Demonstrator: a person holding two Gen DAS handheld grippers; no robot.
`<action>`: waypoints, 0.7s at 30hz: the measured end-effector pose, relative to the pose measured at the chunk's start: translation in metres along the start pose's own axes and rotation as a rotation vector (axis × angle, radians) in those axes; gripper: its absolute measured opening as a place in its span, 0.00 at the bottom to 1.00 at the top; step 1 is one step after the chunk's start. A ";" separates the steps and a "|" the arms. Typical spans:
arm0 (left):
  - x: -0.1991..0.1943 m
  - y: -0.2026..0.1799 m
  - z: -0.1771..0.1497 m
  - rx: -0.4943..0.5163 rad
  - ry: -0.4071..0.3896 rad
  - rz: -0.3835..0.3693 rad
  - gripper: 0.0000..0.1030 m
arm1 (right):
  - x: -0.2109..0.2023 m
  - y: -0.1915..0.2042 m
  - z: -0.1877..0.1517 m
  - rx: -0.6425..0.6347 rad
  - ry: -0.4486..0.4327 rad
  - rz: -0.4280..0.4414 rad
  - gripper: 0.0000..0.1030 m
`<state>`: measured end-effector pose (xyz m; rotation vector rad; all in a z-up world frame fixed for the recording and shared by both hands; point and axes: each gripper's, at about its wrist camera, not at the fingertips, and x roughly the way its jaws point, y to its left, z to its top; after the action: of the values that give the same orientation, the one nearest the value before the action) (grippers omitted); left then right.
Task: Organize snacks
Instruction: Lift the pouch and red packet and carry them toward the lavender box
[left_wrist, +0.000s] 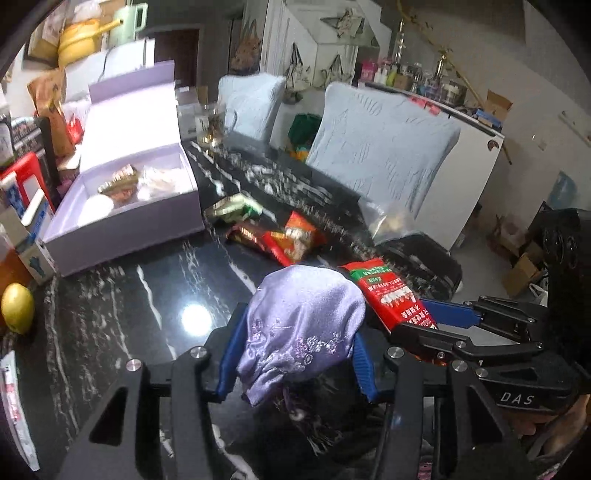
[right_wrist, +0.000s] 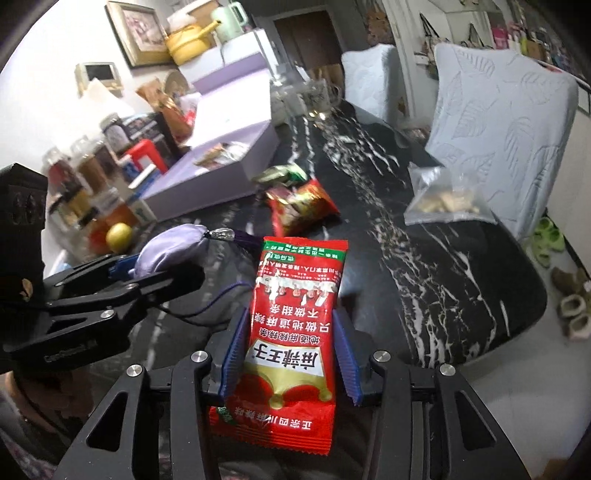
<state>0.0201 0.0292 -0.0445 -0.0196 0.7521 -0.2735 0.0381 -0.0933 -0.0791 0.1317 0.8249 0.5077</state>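
Observation:
My left gripper (left_wrist: 299, 321) is shut on a lilac embroidered satin pouch (left_wrist: 303, 328), held above the black marble table (left_wrist: 147, 295). Just to its right, my right gripper (right_wrist: 290, 317) is shut on a red snack packet (right_wrist: 295, 332) with white lettering, also lifted off the table. Each wrist view shows the other gripper: the right gripper (left_wrist: 417, 317) with the red packet (left_wrist: 388, 291), and the left gripper (right_wrist: 136, 269) with the pouch (right_wrist: 166, 251). An open lilac box (left_wrist: 122, 225) with several snacks inside sits at the far left.
Loose red and orange snack packets (left_wrist: 291, 240) and a green packet (left_wrist: 232, 208) lie beside the box. A clear bag of nuts (right_wrist: 447, 199) rests near the table's right edge by a cushioned chair (right_wrist: 498, 122). A lemon (right_wrist: 119, 236) and jars crowd the left side.

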 end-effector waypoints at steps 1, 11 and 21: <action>-0.007 -0.001 0.003 0.003 -0.020 0.002 0.49 | -0.006 0.004 0.002 -0.010 -0.013 0.004 0.43; -0.065 0.007 0.041 0.027 -0.199 0.069 0.49 | -0.050 0.040 0.044 -0.133 -0.160 0.032 0.43; -0.101 0.035 0.084 0.029 -0.346 0.152 0.49 | -0.063 0.086 0.103 -0.279 -0.275 0.082 0.43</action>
<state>0.0151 0.0819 0.0812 0.0178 0.4027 -0.1303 0.0453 -0.0401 0.0592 -0.0223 0.4763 0.6606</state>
